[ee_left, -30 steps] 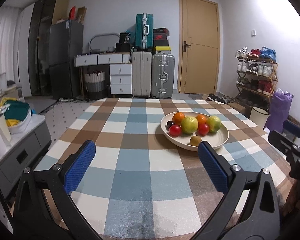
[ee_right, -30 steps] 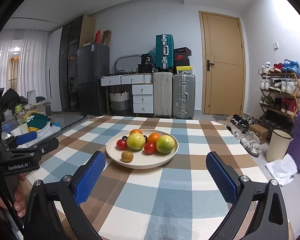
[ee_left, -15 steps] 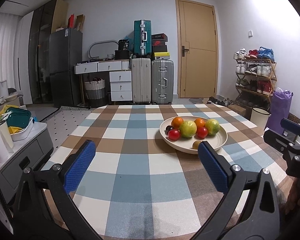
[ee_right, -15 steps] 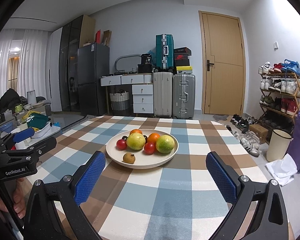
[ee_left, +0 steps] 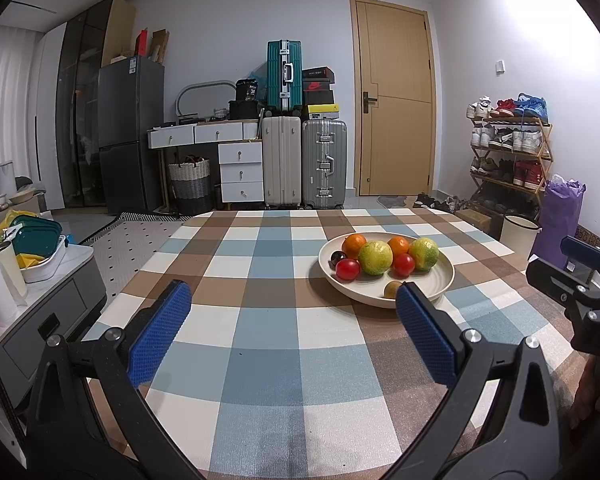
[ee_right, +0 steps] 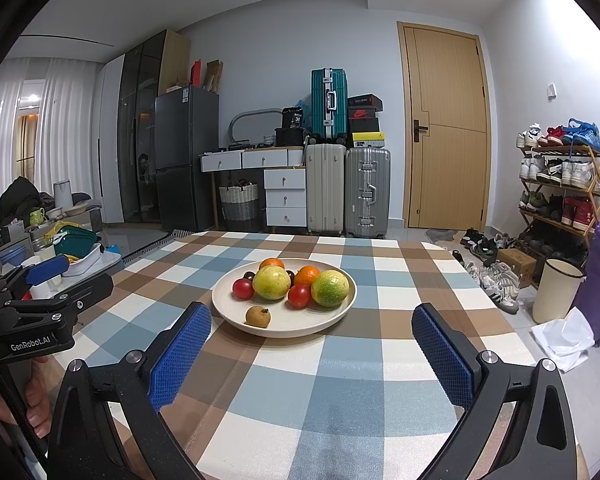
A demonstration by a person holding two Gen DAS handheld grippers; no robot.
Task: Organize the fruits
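Left gripper [ee_left: 292, 330]: fingers spread wide, blue pads [ee_left: 160, 332] well apart, nothing between them; it hovers over the checked cloth, touching neither plate nor fruit.
Right gripper [ee_right: 310, 354]: likewise wide open and empty, pads [ee_right: 442, 360] apart above the cloth, the plate just beyond the fingertips.
Plate [ee_right: 236, 314]: cream, shallow, resting on the table [ee_right: 360, 360]; in the left view it sits ahead and to the right, its near rim partly hidden behind the right-hand pad.
Fruit: all on the plate. Two yellow-green citrus [ee_right: 271, 283] in the middle and on the right; two oranges [ee_right: 307, 274] behind them; two red tomatoes [ee_right: 243, 288], one at the left and one between the citrus; a small brown fruit [ee_right: 258, 316] alone at the near rim; a dark round fruit [ee_left: 338, 257] at the back left, small and hard to name.
Contact: the fruits in the cluster touch one another; the brown one lies apart.
Each gripper in the other's view: the right one shows at the right edge of the left view, the left one at the left edge of the right view, a hand [ee_right: 36, 400] under it.
Room: suitcases [ee_right: 348, 192], a door [ee_right: 446, 132] and a shoe rack [ee_right: 560, 188] behind the table.
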